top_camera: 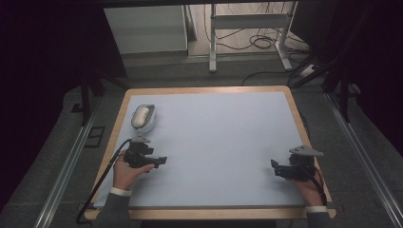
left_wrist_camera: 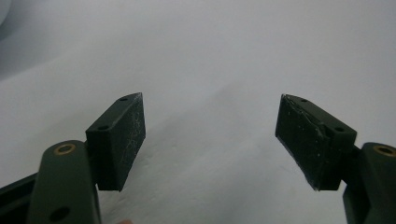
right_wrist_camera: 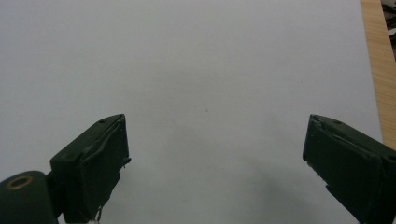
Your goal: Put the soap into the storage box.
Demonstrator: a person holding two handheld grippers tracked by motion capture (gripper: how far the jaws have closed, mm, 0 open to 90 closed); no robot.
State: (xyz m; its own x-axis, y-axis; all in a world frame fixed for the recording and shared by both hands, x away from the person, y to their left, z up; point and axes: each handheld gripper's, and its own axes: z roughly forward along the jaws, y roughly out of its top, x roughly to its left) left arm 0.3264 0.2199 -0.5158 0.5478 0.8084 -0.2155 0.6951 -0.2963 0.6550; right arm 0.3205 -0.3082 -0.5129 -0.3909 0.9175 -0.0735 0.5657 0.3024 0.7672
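Note:
A white oval object [top_camera: 142, 117] with a grey rim lies on the pale blue mat [top_camera: 218, 137] near its far left corner. My left gripper [top_camera: 160, 161] is held low over the mat's left side, nearer the front than that object, and points right. In the left gripper view its jaws [left_wrist_camera: 210, 112] stand wide apart with bare mat between them. My right gripper [top_camera: 275, 167] hovers at the mat's right side and points left. Its jaws [right_wrist_camera: 217, 135] are also spread wide with nothing between them.
The mat covers a wooden table whose rim [top_camera: 204, 89] shows on all sides; a strip of it [right_wrist_camera: 379, 70] appears in the right gripper view. Beyond the table stand a white cabinet [top_camera: 145, 28], a metal frame [top_camera: 247, 21] and floor cables [top_camera: 259, 42].

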